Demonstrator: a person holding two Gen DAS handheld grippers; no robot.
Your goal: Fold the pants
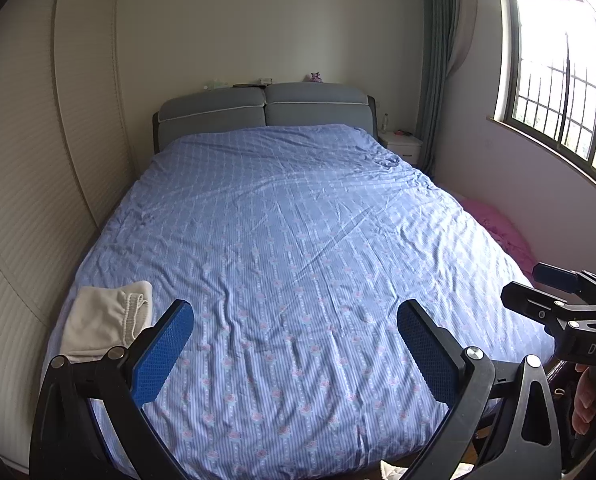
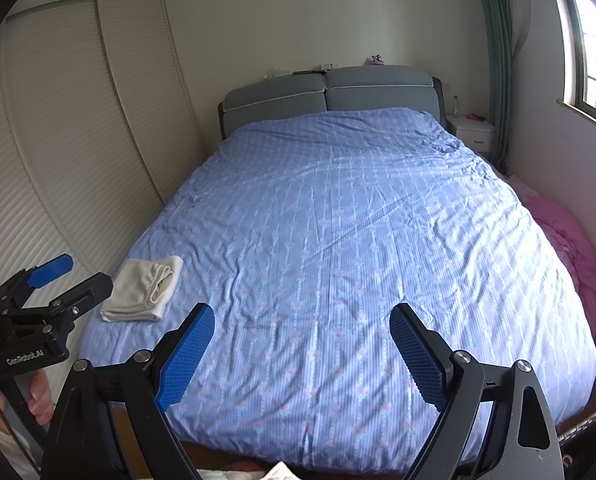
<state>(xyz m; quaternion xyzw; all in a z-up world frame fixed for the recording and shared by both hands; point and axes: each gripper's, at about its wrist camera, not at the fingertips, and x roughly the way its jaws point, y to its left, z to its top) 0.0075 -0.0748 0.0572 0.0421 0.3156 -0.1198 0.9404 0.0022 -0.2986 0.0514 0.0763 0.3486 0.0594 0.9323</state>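
We hold two grippers over the foot of a big bed (image 2: pixel 338 220) with a blue cover. The left gripper (image 1: pixel 294 344) has its blue pads spread wide, and nothing sits between them. The right gripper (image 2: pixel 302 348) is spread wide too, and it holds nothing.

The pants (image 2: pixel 144 290) are cream colored. They lie in a small folded bundle on the bed's near left corner, right by the edge next to the closet doors (image 2: pixel 78 120). From both grippers the pants lie ahead and off to the left. The left gripper is the nearer one. In the left wrist view the bundle sits just beside the left pad and partly hides behind it. The right gripper is well apart from the pants, with lots of bare cover in between.

The bundle's long side seems to run from the bed's edge toward the middle, but the lens bends things, so we are not sure. We think the job looks mostly done, since the pants are already a neat stack.

The right wrist view shows the whole bundle, with its stretchy waistband on the right end. The left wrist view hides the bundle's near corner. The left view also shows the window (image 1: pixel 558 80) much better, and the right gripper at the far right with a hand (image 1: pixel 586 396) under it.
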